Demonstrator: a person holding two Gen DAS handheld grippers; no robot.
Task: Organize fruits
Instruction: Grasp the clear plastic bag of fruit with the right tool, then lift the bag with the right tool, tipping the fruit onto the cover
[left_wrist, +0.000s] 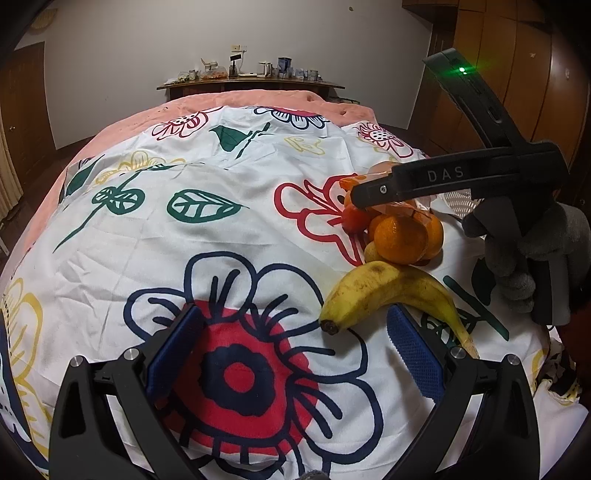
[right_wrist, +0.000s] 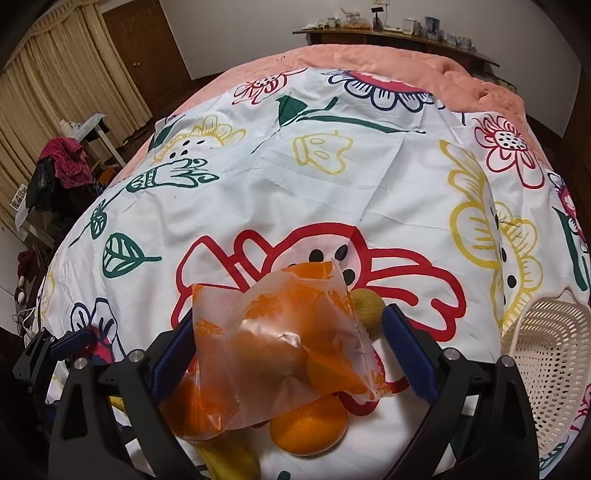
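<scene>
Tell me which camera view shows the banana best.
The left wrist view: the banana lies whole on the flowered cloth, tip to stem. The right wrist view shows only one yellow part at the bottom edge, under the plastic bag.

Open bedsheet (left_wrist: 229, 206) left of the banana (left_wrist: 391, 291); plastic bag (right_wrist: 291, 343) and oranges (right_wrist: 310, 424) fill the right tool (right_wrist: 291, 350) gap; basket (right_wrist: 546, 369) blocks rightward.

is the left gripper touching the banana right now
Cannot tell. In the left wrist view the left gripper is open, and its right pad overlaps the banana, hiding whether they meet. The right wrist view doesn't show it.
</scene>
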